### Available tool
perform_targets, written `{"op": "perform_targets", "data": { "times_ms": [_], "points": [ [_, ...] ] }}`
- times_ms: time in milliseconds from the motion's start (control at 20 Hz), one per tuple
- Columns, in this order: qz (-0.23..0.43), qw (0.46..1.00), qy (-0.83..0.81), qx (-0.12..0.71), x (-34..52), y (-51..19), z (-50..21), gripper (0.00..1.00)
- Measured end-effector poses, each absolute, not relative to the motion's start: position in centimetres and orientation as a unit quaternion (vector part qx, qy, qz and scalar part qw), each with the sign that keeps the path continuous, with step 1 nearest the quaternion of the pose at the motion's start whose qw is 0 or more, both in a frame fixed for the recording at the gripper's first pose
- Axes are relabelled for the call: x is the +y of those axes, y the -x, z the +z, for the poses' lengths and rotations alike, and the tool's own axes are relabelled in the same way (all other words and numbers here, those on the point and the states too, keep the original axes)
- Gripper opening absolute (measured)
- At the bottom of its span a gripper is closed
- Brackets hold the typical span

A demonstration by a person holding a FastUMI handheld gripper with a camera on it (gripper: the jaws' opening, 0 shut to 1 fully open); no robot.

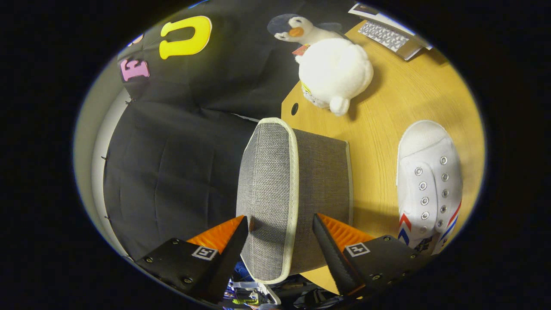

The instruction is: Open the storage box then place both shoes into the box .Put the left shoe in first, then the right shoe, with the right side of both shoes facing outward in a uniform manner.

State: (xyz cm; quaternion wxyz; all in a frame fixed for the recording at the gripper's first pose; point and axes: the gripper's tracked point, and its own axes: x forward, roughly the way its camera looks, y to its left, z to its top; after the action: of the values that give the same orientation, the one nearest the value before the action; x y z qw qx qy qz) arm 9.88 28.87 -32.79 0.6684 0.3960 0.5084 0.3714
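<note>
**A:** Jaws (280, 234) stand spread wide, one finger either side of the grey fabric lid (269, 193) of the storage box (320, 172). Whether the pads actually press on it, I cannot tell; the near finger looks to touch the lid's face, the other sits just off the piped edge.

**B:** And where's the box itself?

**A:** At the tabletop (387, 107) corner, dead ahead at twelve o'clock from the fingers. Its lid is tipped up on edge, its cream piping facing us. One white shoe (428, 185) lies on the wood at three o'clock, toe pointing away. A plush penguin (333, 69) sits beyond at one o'clock, a keyboard (383, 36) further out.

**B:** How will that lid handle?

**A:** Light, I'd judge, and padded cloth over a stiff panel, so it should give slightly and grip well. Take it across the thickness near the piped rim.

**B:** Pose?

**A:** Rolled sideways, the gripper looks down along the lid's edge from above the tabletop corner.
</note>
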Motion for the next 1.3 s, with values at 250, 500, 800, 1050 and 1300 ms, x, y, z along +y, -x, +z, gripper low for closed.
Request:
{"op": "perform_targets", "data": {
  "times_ms": [250,500,800,1050,1300],
  "points": [
    [0.405,0.648,-0.398,0.508,29.3,-9.4,-31.5,0.69],
    [0.416,0.645,-0.410,0.493,29.0,-10.1,-29.3,0.22],
    [0.442,0.642,-0.391,0.490,29.9,-9.1,-26.4,0.22],
    [0.464,0.641,-0.386,0.474,32.3,-8.9,-22.8,0.22],
    [0.509,0.650,-0.362,0.434,36.0,-8.3,-16.7,0.22]
  ]
}}
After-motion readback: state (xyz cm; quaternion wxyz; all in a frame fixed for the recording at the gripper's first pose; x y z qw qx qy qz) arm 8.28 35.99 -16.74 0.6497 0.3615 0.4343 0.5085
